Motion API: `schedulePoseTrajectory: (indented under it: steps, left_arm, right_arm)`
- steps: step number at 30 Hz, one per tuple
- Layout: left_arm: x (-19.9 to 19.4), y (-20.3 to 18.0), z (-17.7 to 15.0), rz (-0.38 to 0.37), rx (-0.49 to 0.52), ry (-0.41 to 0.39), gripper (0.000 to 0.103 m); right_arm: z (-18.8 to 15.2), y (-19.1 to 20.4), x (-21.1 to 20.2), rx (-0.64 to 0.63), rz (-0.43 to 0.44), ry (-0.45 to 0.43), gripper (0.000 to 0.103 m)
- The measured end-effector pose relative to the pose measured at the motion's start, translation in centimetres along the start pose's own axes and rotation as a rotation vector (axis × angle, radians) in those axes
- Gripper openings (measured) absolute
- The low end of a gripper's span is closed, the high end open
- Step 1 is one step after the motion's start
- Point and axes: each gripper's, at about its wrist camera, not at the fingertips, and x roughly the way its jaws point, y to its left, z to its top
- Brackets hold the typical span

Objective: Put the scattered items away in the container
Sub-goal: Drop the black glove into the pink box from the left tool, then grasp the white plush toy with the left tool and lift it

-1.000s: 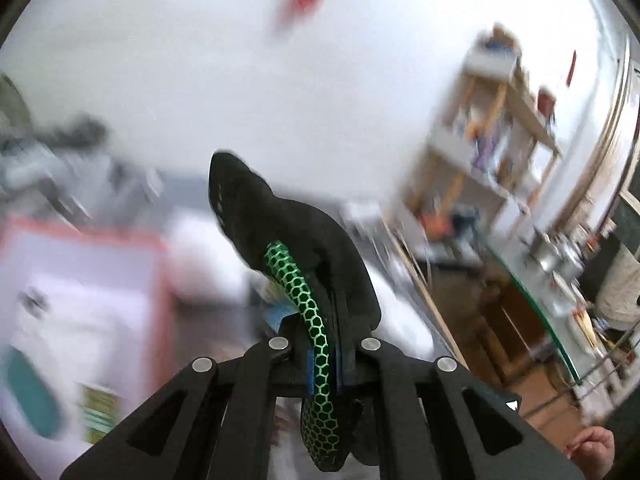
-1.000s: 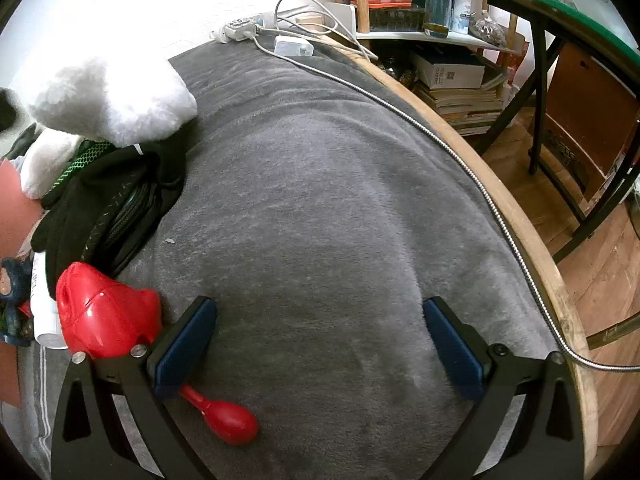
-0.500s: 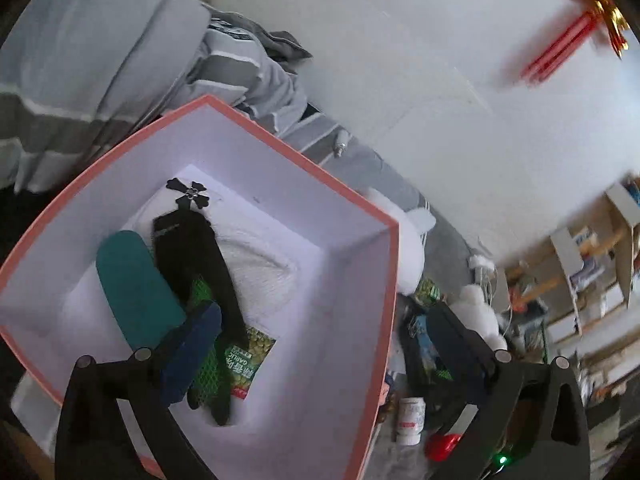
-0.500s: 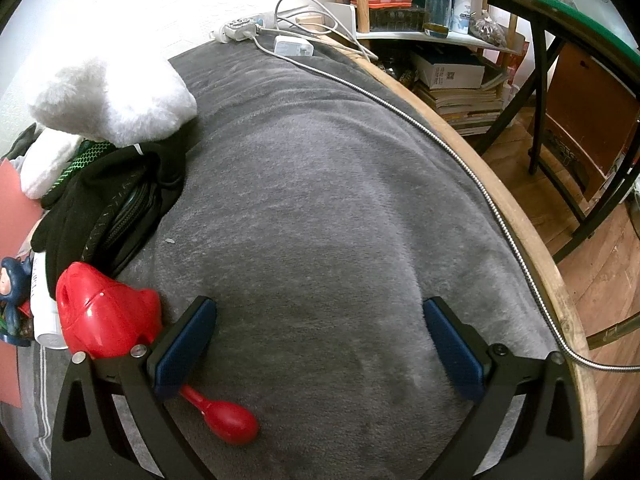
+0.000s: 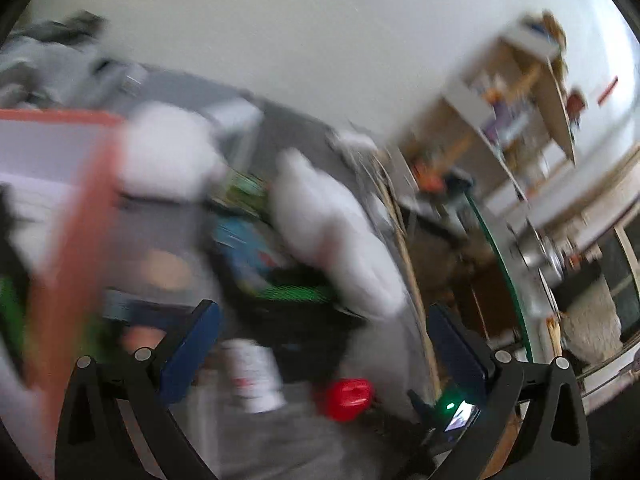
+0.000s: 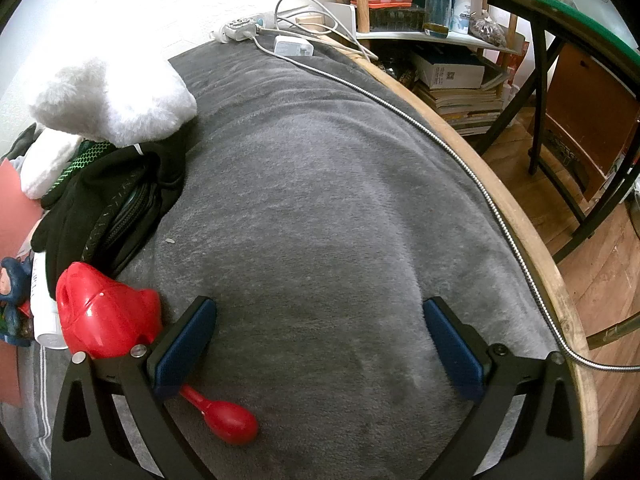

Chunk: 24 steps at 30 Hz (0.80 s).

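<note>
A: Starting with the left gripper [image 5: 322,312]: spread wide, holding nothing?

B: Yes, fingers well apart, nothing between them. Badly blurred, so hard to read much more. Aimed across the pile beside the box [image 5: 80,208], with the bottle [image 5: 252,376] and red toy [image 5: 348,398] low in view.

A: And the right gripper [image 6: 318,306]?

B: Open too, and empty. Hovers low over bare blanket [image 6: 320,200]. Sharp view, so probably held idle.

A: Why parked there?

B: Likely to leave the pile free for the left. Sits just right of the red toy, with the left finger overlapping its handle in view. Cannot tell whether touching.

A: Left to tidy?

B: Plenty: red toy, bottle, a figurine [image 6: 12,280], a black glove [image 6: 100,208] tucked under the plush [image 6: 112,96]. All bunched at the blanket's left, next to the box edge, which is handy for short trips.

A: Inside the box?

B: Something dark and green at the far left of the left view. Too smeared to name.

A: Next pick?

B: Probably the bottle or red toy, being nearest and on top. Worth gripping the toy by its fat body, not the thin handle. Glove pinned by the plush, so better saved for later.
</note>
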Motion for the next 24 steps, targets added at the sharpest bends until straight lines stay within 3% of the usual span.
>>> schedulePoseTrajectory:
  steps: [4, 8, 10, 11, 12, 13, 16, 18, 20, 24]
  left_arm:
    - [6.5, -3.5, 1.1, -0.002, -0.038, 0.052, 0.103]
    - [12.3, -5.1, 2.5, 0.048, -0.047, 0.07, 0.103]
    - [16.1, -5.0, 2.0, 0.116, -0.02, 0.178, 0.103]
    - [17.9, -4.3, 1.4, 0.09, -0.034, 0.241, 0.103]
    - [18.2, -3.6, 1.0, 0.062, -0.052, 0.239, 0.089]
    - [18.0, -2.9, 0.6, 0.014, -0.071, 0.224, 0.065]
    - [15.9, -2.8, 0.6, -0.036, -0.023, 0.191, 0.062]
    - [12.4, -3.1, 1.0, -0.055, 0.032, 0.131, 0.061]
    - [7.7, -2.9, 1.7, -0.079, 0.043, 0.042, 0.061]
    - [-6.1, -0.5, 2.4, -0.103, 0.033, -0.224, 0.06]
  right_arm:
    - [0.0, 0.0, 0.0, 0.0, 0.0, 0.0, 0.103]
    - [0.0, 0.0, 0.0, 0.0, 0.0, 0.0, 0.103]
    - [0.0, 0.0, 0.0, 0.0, 0.0, 0.0, 0.103]
    - [0.0, 0.0, 0.0, 0.0, 0.0, 0.0, 0.103]
    - [0.0, 0.0, 0.0, -0.001, 0.001, 0.0, 0.103]
    - [0.0, 0.0, 0.0, -0.001, 0.001, 0.0, 0.103]
    - [0.0, 0.0, 0.0, -0.001, 0.001, 0.0, 0.103]
    - [0.0, 0.1, 0.0, -0.001, 0.001, 0.0, 0.103]
    - [0.0, 0.1, 0.0, -0.001, 0.001, 0.001, 0.103]
    - [0.0, 0.1, 0.0, -0.001, 0.001, 0.0, 0.103]
